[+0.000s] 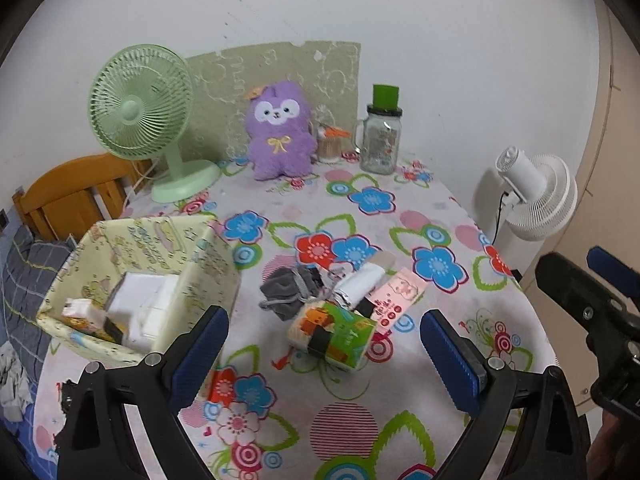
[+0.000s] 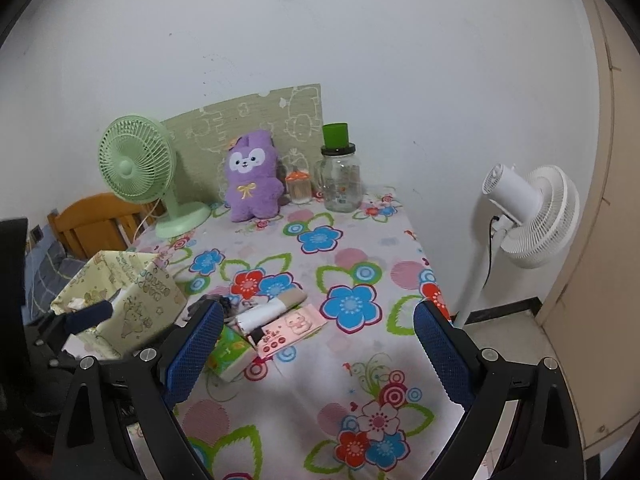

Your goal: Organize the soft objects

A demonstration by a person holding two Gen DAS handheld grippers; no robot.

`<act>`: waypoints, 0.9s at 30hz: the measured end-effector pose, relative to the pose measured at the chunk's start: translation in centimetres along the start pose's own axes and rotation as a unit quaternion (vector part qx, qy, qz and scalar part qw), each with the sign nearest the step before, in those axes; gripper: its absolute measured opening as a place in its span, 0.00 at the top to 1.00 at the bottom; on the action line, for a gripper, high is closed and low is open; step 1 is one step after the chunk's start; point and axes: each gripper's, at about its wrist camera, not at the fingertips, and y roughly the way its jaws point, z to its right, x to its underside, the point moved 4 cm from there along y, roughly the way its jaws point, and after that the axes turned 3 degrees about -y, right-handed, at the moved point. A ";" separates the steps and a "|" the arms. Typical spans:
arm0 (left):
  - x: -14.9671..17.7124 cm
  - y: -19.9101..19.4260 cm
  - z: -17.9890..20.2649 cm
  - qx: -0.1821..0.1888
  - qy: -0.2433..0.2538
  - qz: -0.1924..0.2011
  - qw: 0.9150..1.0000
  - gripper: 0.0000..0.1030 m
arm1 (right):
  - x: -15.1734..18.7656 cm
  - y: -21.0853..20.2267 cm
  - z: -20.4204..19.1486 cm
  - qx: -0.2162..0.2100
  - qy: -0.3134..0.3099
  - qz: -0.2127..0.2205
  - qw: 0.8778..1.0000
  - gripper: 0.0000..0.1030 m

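Observation:
A small heap lies mid-table: a grey drawstring pouch (image 1: 286,288), a white rolled cloth (image 1: 358,285), a pink printed packet (image 1: 394,296) and a green tissue pack (image 1: 332,334). The same heap shows in the right wrist view, with the tissue pack (image 2: 230,352) partly hidden by a finger. A pale yellow fabric box (image 1: 140,284) at the left holds white packs and a small tissue pack. My left gripper (image 1: 324,354) stands open just short of the green tissue pack, nothing in it. My right gripper (image 2: 320,354) is open and holds nothing, right of the heap. A purple plush toy (image 1: 280,130) sits at the back.
A green desk fan (image 1: 148,120), a glass jar with green lid (image 1: 380,136) and a small toothpick holder (image 1: 330,144) line the back wall. A white standing fan (image 2: 524,216) stands off the table's right edge. A wooden chair (image 1: 72,196) and bedding are at the left.

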 end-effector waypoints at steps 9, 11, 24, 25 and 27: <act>0.8 2.8 1.2 0.008 0.006 -0.029 1.000 0.05 | 1.3 2.9 -0.4 -0.007 -0.015 -0.032 0.999 0.05; 0.9 3.5 1.3 0.008 0.007 -0.035 0.999 0.05 | 1.5 3.5 -0.2 -0.007 -0.015 -0.039 0.999 0.05; 2.0 8.2 1.0 0.003 0.006 -0.079 0.997 0.05 | 3.1 8.0 0.2 -0.011 -0.008 -0.083 0.996 0.05; 2.0 8.4 0.9 0.003 0.004 -0.082 0.997 0.05 | 3.2 8.3 0.1 -0.011 -0.009 -0.084 0.996 0.05; 2.2 9.0 0.7 0.002 0.000 -0.088 0.996 0.05 | 3.3 8.9 0.1 -0.012 -0.010 -0.089 0.996 0.05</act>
